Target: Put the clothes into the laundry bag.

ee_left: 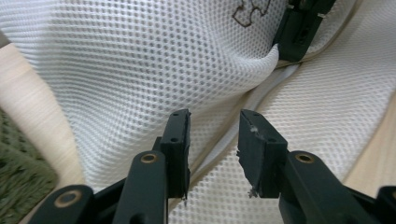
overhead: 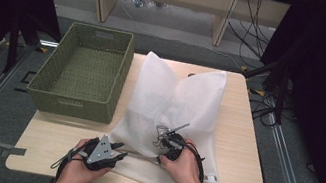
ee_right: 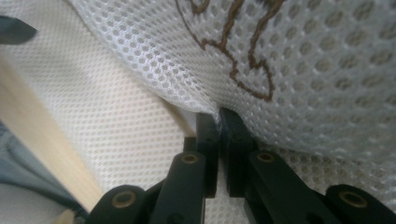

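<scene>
White mesh bag (overhead: 168,107) lies across the middle of the wooden counter (overhead: 237,150), beside a green woven basket (overhead: 83,72) at upper left. Right tongs (ee_right: 218,119) pinch a fold of its mesh; left tongs (ee_left: 214,126) hover parted above its seam, gripping nothing.

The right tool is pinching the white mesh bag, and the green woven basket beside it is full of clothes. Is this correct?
Not quite. The high view shows the green woven basket empty. The rest holds: in the right gripper view, the right tool is shut on a fold of the white mesh bag.
</scene>
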